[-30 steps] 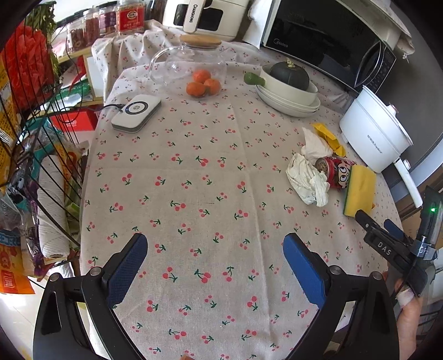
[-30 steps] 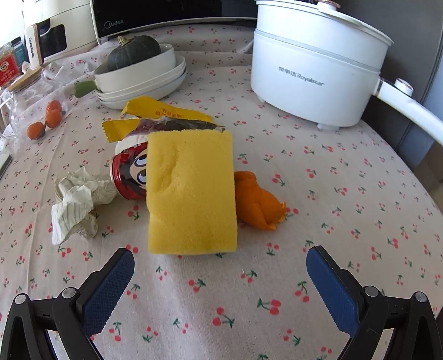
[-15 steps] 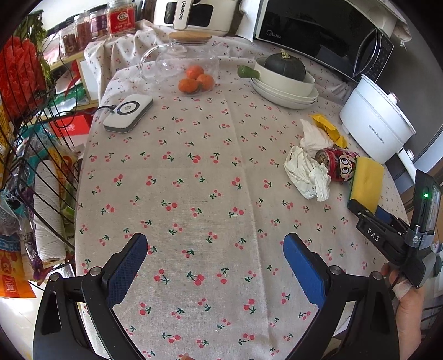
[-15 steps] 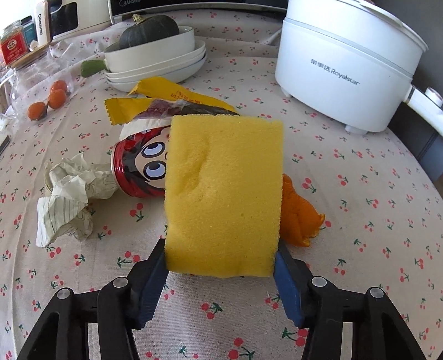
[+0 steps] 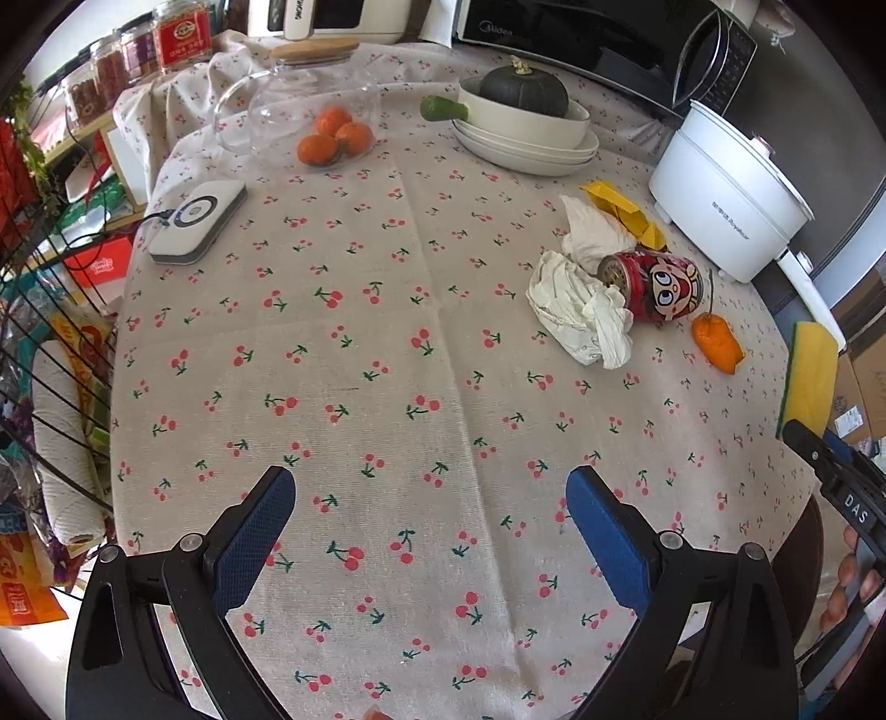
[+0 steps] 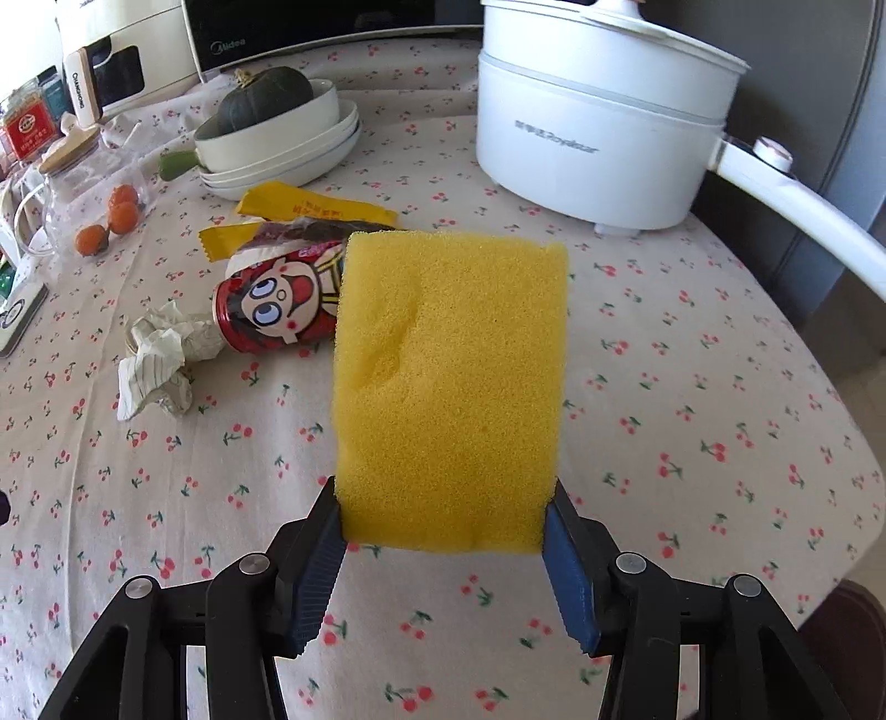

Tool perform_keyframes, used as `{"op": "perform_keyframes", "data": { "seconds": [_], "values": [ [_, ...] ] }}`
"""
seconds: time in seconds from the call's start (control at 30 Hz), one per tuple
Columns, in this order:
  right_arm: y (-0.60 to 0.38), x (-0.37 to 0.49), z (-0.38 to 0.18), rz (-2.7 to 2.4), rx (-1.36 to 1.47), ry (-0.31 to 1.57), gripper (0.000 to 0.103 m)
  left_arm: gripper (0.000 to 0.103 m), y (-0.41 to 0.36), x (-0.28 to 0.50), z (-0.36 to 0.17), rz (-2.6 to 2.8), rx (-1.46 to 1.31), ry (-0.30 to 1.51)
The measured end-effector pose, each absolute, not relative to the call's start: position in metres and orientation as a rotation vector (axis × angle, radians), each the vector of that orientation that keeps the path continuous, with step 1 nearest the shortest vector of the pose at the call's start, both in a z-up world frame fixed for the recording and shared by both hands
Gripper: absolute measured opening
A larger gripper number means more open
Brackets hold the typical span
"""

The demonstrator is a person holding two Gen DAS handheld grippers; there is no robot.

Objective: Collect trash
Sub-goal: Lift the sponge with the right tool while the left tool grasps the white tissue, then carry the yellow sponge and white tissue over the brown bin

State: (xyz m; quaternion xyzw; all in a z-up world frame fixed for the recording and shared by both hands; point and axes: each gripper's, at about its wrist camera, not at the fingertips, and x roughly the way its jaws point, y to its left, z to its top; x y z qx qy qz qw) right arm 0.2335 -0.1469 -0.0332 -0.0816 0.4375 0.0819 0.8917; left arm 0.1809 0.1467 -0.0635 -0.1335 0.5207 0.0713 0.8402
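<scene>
Two tools: right tool (image 6: 443,531) clamped on yellow sponge (image 6: 451,387), left tool (image 5: 429,531) wide, empty.

In the right wrist view the sponge (image 6: 448,387) covered the right end of the can (image 6: 277,302) and hid the table (image 6: 692,387) behind it; the orange peel (image 5: 717,342), plain in the left wrist view, was wholly hidden here. At the right edge the pot's (image 6: 598,122) handle ran out of frame. In the left wrist view the right tongs (image 5: 805,426) were cut off at the right edge, so their far finger did not show. The jar (image 5: 180,33) labels at upper left were too small to read.
</scene>
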Motion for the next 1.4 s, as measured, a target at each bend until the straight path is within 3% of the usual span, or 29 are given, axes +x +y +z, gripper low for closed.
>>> {"op": "perform_keyframes", "data": {
  "seconds": [0.37,0.57,0.67,0.73,0.83,1.4],
  "values": [
    [-0.216,0.211,-0.023,0.117,-0.138,0.946,0.058,0.098,0.099,0.24,-0.069,0.05,-0.259,1.027],
    [-0.238,0.204,-0.02,0.099,-0.124,0.955,0.058,0.088,0.085,0.278,-0.08,0.03,-0.261,0.992],
    [-0.247,0.202,-0.021,0.094,-0.141,0.959,0.058,0.069,0.081,0.289,-0.086,0.022,-0.256,0.996],
    [-0.253,0.2,-0.023,0.089,-0.157,0.962,0.058,0.041,0.079,0.293,-0.09,0.014,-0.254,1.007],
    [-0.261,0.198,-0.026,0.077,-0.169,0.971,0.058,0.034,0.079,0.289,-0.09,0.014,-0.26,1.006],
    [-0.273,0.142,0.007,0.089,-0.081,0.926,0.058,0.03,0.064,0.193,-0.039,-0.036,-0.28,1.013]
  ]
}}
